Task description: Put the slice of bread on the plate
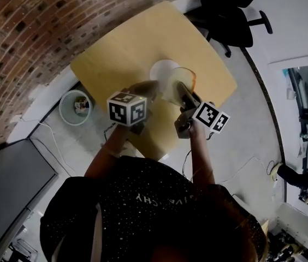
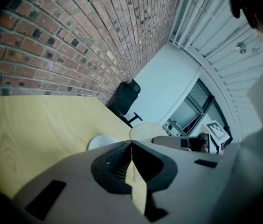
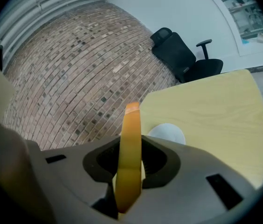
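A slice of bread [image 1: 178, 84] with an orange-brown crust hangs upright over the yellow table [image 1: 121, 48]; my right gripper [image 1: 187, 96] is shut on it. In the right gripper view the crust [image 3: 131, 120] stands edge-on between the jaws of my right gripper [image 3: 129, 158], with the white plate [image 3: 167, 134] on the table just beyond. The plate [image 1: 163, 69] lies bare near the table's middle, just past the bread. My left gripper [image 1: 144, 89] hovers left of the bread, shut and holding nothing. The left gripper view shows its tips [image 2: 131, 147] touching, the bread [image 2: 145, 130] and the plate [image 2: 101, 142] ahead.
A black office chair [image 1: 227, 21] stands past the table's far corner. A white waste basket [image 1: 75, 107] sits on the floor left of the table. The brick wall [image 1: 28, 31] runs along the left. A dark flat panel [image 1: 9, 184] lies at the lower left.
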A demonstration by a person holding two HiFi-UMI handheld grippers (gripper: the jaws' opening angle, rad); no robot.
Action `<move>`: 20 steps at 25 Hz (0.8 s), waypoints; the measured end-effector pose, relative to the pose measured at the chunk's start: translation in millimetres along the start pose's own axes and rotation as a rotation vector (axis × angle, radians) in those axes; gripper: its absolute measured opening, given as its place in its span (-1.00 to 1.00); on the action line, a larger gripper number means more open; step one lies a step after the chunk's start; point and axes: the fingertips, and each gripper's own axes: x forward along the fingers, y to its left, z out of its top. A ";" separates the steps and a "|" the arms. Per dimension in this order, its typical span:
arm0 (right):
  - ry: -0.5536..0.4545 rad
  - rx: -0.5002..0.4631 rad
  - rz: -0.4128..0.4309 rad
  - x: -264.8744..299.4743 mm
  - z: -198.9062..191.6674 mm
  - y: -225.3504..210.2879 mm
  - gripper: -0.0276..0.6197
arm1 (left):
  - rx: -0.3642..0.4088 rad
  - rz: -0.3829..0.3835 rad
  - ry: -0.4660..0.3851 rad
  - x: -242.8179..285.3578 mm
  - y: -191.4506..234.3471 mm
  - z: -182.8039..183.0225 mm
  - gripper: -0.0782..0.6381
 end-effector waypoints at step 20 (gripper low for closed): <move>0.270 0.040 -0.096 113.7 -13.8 -49.0 -0.62 | -0.060 0.088 -0.002 33.2 73.2 -6.2 -0.75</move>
